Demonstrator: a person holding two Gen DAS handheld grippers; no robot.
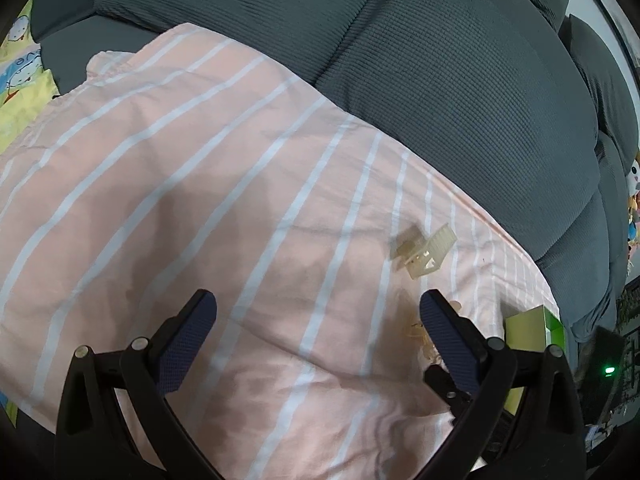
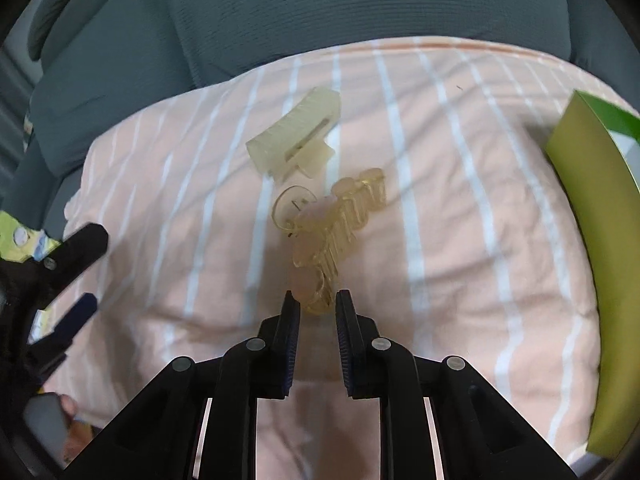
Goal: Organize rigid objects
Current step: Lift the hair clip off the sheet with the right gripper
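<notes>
A translucent amber hair claw (image 2: 328, 236) with rounded lobes and comb teeth lies on the pink striped sheet (image 2: 440, 240), its near end between the narrowly parted fingers of the right gripper (image 2: 317, 304), grip uncertain; a pale cream clip (image 2: 294, 136) lies just beyond. The green box (image 2: 596, 240) stands right, contents hidden; the left gripper (image 1: 318, 308) hangs released

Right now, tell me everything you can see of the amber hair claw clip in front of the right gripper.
The amber hair claw clip is translucent, yellowish plastic, long, with a row of curved teeth along one side and rounded pinkish lobes along the other. It lies on its side on the striped pink sheet, running diagonally away from the right gripper, whose narrowly parted fingertips flank its near end. Contact cannot be told. A clear round ring sits against its left side.
</notes>
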